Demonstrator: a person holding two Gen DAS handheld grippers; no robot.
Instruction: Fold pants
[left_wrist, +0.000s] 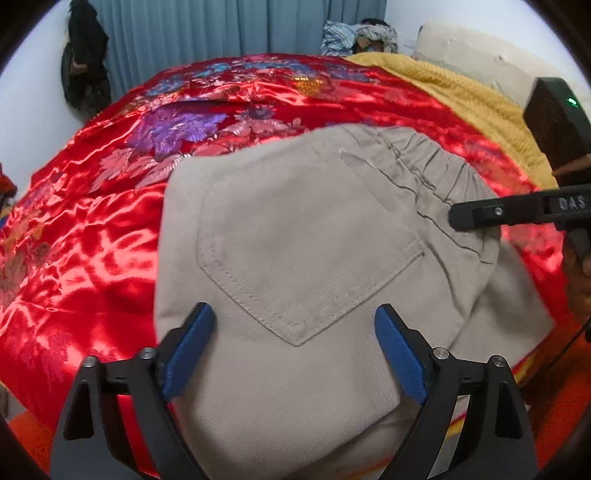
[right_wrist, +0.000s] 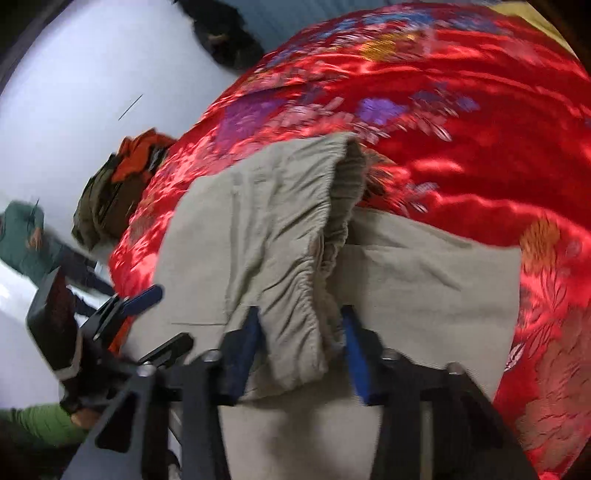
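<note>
Lying folded on the red quilt (left_wrist: 92, 236), pants (left_wrist: 295, 236) — soft, limp twill; best gripped at waistband (right_wrist: 314, 258). Right gripper (right_wrist: 301, 350) pinching waistband; left gripper (left_wrist: 295, 354) wide open, empty.

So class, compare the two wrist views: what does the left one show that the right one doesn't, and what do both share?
Left only: the back pocket of the pants, a yellow blanket, blue curtains, and the left claw open above the cloth.
Right only: the right claw with the gathered waistband between its fingers, and a clothes pile beside the bed.
Both: the beige pants on the red floral bedspread.
</note>
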